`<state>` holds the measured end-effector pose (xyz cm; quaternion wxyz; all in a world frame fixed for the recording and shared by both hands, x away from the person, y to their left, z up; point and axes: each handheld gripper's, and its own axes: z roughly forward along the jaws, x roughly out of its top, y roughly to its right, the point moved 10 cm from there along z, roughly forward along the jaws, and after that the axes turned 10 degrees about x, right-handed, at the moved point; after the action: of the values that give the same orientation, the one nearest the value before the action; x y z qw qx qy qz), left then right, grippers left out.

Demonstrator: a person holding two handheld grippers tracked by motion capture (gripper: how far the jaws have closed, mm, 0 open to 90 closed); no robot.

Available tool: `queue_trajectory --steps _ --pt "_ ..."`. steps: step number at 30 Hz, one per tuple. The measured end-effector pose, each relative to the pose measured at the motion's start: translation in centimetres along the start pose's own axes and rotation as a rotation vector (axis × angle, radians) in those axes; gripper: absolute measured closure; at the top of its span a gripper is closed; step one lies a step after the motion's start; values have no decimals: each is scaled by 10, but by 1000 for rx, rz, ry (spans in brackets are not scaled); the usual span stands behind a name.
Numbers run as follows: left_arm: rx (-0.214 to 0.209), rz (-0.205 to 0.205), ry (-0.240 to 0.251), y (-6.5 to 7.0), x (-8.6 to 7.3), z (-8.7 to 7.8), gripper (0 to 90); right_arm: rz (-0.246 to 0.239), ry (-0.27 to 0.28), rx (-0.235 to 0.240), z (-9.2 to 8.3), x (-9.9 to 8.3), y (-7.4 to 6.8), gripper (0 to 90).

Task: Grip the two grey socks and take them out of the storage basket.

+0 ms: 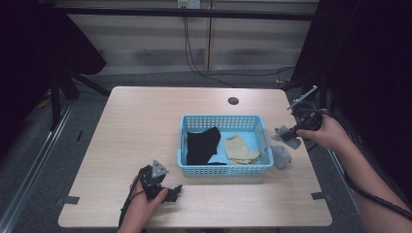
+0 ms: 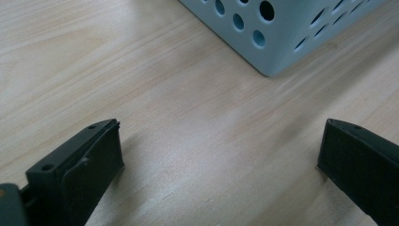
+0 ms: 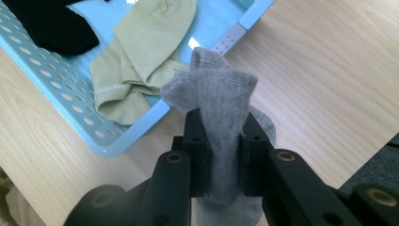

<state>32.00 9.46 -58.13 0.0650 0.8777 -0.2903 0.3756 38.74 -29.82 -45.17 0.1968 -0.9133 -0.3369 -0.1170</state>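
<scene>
basket: we see a light blue perforated basket (image 1: 221,169) near the middle of the bench (image 1: 145,121), its long side facing the person.
in the basket: we count two things, a black sock (image 1: 203,145) on the left half and a pale green sock (image 1: 240,149) on the right half; they lie close, and we cannot tell if they touch.
grey sock: we find the grey sock (image 3: 226,117) outside the basket, just beside its right end, bunched and pulled up from the bench, with its lower part trailing onto the wood.
right tongs: we see the right tongs (image 3: 225,155) clenched on the grey sock, fabric pinched between both jaws, just off the basket's right rim.
left tongs: we see the left tongs (image 1: 171,191) released, jaws spread wide over bare wood, low at the bench's near edge in front of the basket's left corner, apart from it.
hard to make out: in the high view the grey sock blurs against the right hand (image 1: 328,133); in the right gripper view the black sock is cut off at the top edge; the left gripper view catches just one corner of the basket.
</scene>
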Motion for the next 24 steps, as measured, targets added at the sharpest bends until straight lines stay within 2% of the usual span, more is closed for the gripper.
queue_trajectory --steps 4,11,24 --pt "0 13 -5 -1 -1 0 0 -13 -19 -23 2 -9 1 774" --pt "1 13 -4 -1 -1 0 0 -12 -18 -8 10 -21 -2 765" --pt "2 11 -4 -1 0 0 0 -19 -43 29 40 -44 -10 750"
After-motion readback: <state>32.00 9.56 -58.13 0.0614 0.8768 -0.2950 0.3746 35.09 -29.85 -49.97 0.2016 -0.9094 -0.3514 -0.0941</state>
